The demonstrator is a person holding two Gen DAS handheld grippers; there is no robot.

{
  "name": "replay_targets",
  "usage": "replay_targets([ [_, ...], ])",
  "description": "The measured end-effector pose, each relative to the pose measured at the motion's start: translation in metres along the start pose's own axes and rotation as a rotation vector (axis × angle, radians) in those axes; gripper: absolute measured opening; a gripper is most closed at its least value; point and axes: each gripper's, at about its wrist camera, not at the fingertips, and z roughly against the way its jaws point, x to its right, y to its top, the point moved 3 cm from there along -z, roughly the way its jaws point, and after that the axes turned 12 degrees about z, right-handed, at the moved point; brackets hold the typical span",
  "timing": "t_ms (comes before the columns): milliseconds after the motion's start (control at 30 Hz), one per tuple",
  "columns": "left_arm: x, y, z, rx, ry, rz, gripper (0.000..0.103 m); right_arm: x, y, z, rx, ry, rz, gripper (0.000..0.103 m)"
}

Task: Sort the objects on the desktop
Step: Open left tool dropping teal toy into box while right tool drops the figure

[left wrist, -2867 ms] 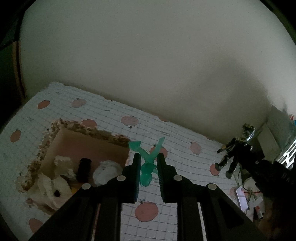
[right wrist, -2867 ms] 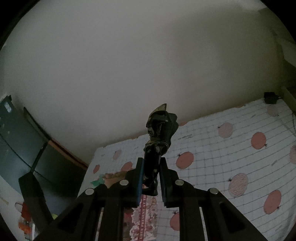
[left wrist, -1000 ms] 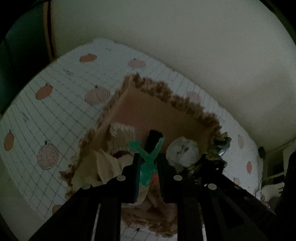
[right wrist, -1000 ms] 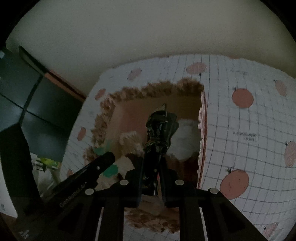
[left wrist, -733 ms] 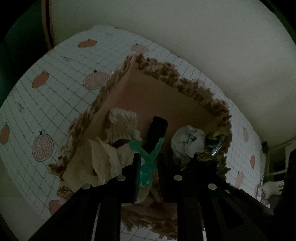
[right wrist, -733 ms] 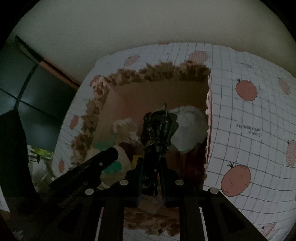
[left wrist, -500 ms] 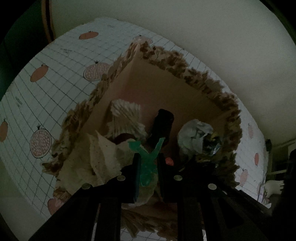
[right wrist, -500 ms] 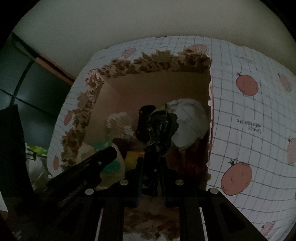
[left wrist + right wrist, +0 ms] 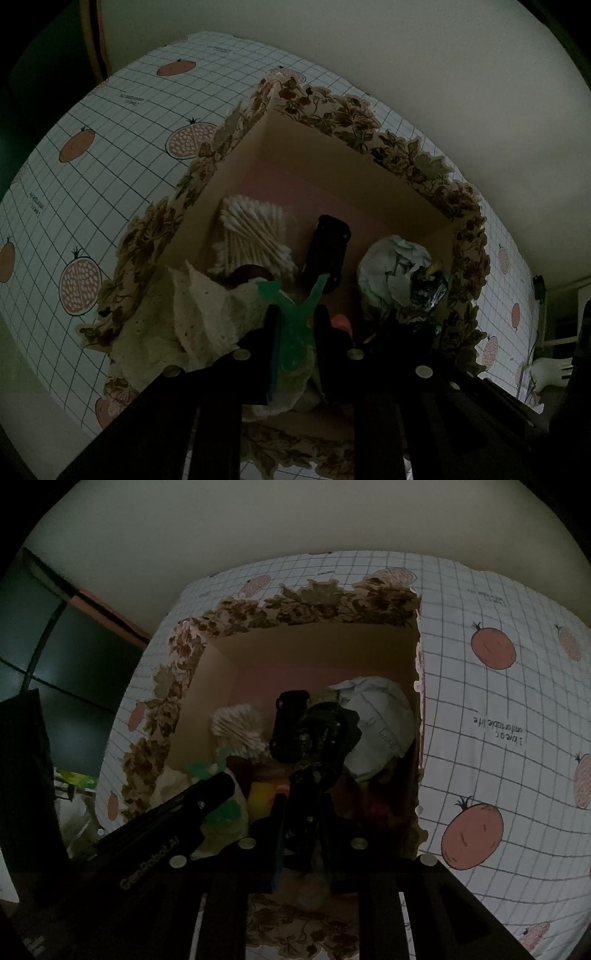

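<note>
Gridded tablecloth (image 9: 110, 122), floral box (image 9: 369, 122) nearer than before — left tongs (image 9: 295, 328) clamp green toy (image 9: 291, 325), right tongs (image 9: 301, 823) opening around dark figure (image 9: 317, 734).

Gripper hardware
Black left gripper (image 9: 295, 325) and right gripper (image 9: 301, 812) are showing round silver screws; white "GenRobot.AI" lettering is showing.

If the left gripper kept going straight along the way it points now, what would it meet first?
Likely the crumpled cream cloth heaped in the floral-edged box just below the left gripper, which is shut on the green plastic toy. Depth is unclear; the black object lies further on.
</note>
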Motion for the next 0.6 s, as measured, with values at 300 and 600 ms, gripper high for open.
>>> replay_targets([
  [300,-0.007,0.003,0.0,-0.015,-0.024,0.048,0.041,0.01,0.002,0.008,0.022,-0.004,-0.031,0.042],
  [600,-0.01,0.005,0.008,0.001,-0.034,0.065,0.051,0.014,0.001,0.015,0.04,0.032,-0.056,0.043],
])
